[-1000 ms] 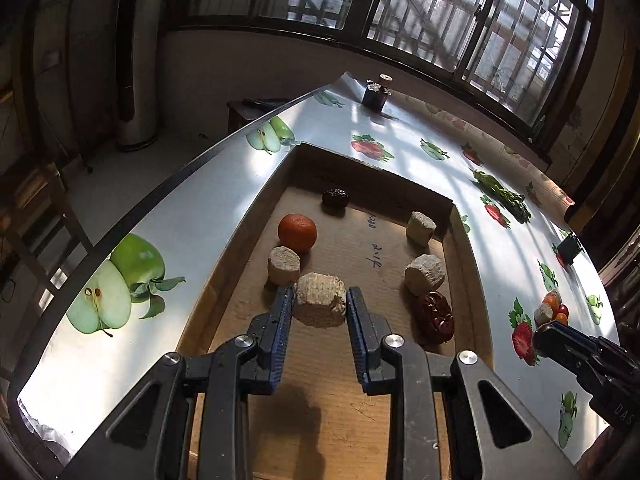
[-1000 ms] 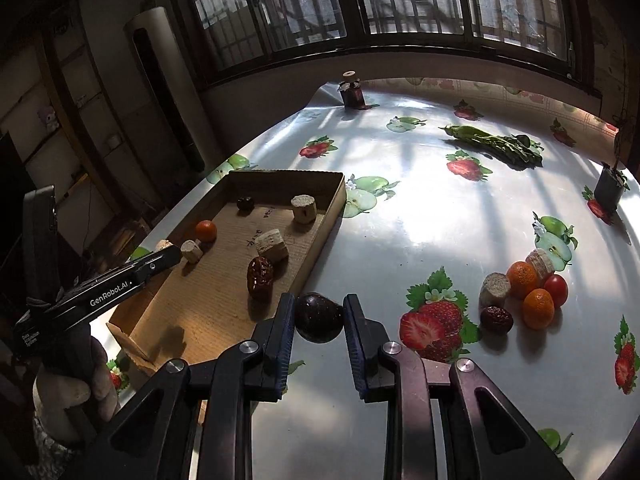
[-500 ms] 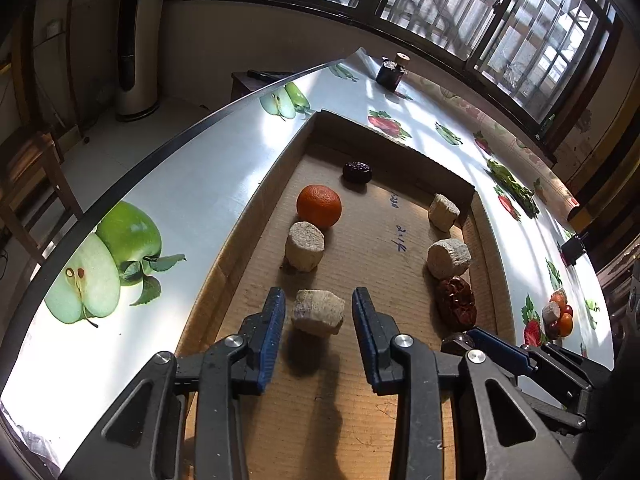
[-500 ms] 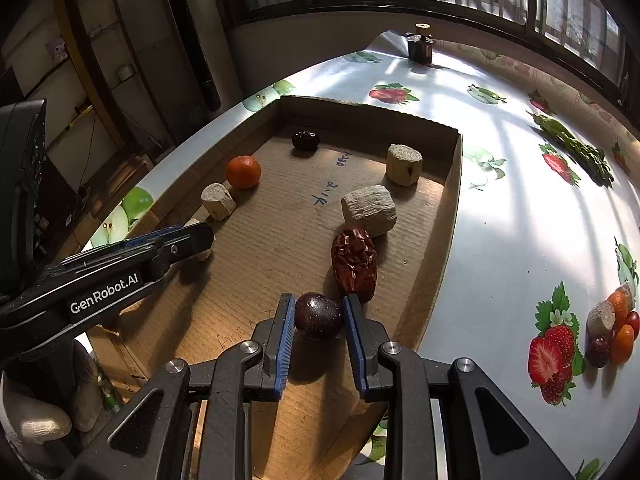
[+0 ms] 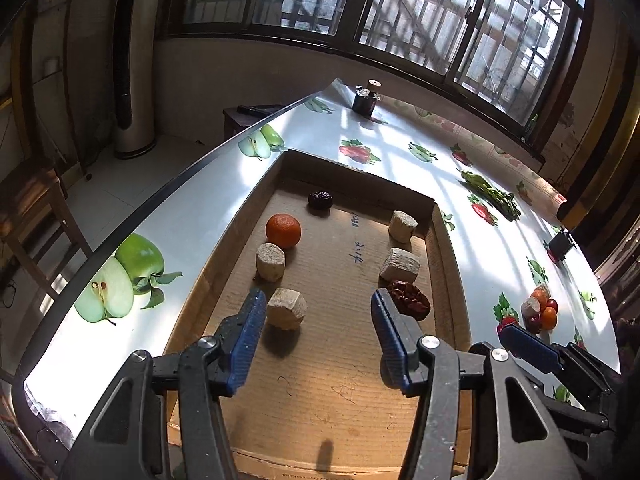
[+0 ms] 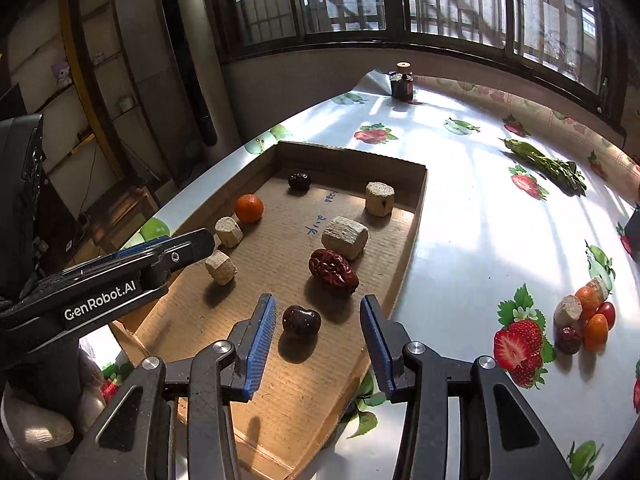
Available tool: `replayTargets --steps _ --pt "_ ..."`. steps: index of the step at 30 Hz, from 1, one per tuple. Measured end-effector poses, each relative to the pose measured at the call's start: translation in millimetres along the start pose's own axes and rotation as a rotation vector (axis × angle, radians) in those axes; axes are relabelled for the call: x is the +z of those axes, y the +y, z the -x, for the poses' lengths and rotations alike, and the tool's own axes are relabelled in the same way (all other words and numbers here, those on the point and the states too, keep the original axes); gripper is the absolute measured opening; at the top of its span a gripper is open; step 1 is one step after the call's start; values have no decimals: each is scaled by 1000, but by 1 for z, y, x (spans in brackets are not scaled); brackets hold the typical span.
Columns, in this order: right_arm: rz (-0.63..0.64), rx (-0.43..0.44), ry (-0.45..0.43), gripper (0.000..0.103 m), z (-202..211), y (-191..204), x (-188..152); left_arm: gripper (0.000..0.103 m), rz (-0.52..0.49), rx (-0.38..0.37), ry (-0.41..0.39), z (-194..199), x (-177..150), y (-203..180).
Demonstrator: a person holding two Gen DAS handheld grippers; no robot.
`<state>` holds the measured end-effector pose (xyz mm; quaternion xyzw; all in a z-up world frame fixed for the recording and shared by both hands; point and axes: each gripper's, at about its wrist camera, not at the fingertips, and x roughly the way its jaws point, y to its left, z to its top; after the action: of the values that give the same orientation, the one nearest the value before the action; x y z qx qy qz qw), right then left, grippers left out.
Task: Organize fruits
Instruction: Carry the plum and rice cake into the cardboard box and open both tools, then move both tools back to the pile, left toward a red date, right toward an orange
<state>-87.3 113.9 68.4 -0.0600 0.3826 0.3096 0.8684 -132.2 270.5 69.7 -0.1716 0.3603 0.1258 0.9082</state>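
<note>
Currently, right gripper (image 6: 316,338): jaws just spreading, clear of the dark round fruit (image 6: 301,320) resting between them on the cardboard tray (image 6: 416,216) floor, near its front right wall. Left gripper (image 5: 318,338): jaws likewise just parting, empty; a beige cut chunk (image 5: 286,308) lies just beside the left pad. Bare cardboard runs down the tray's middle. Tray also holds: wrinkled red date (image 6: 333,272), orange (image 6: 249,208), further beige chunks, another dark fruit (image 6: 299,181) near the far wall.
</note>
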Motion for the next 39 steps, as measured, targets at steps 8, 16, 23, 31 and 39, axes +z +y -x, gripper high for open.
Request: replayTargets --steps 8,16,23,31,39 --pt "-207 -81 -97 57 54 -54 -32 81 -199 44 -54 14 -20 -74" --pt "-308 -114 -148 60 84 -93 -49 81 -311 24 -44 19 -38 -120" --pt "-356 -98 -155 60 90 -113 -61 81 -346 27 -31 20 -45 -142" --pt "-411 -89 -166 61 97 -138 -70 81 -380 12 18 8 -54 -162" --pt "-502 -191 -169 62 119 -198 -75 81 -374 -3 63 -7 -54 -172"
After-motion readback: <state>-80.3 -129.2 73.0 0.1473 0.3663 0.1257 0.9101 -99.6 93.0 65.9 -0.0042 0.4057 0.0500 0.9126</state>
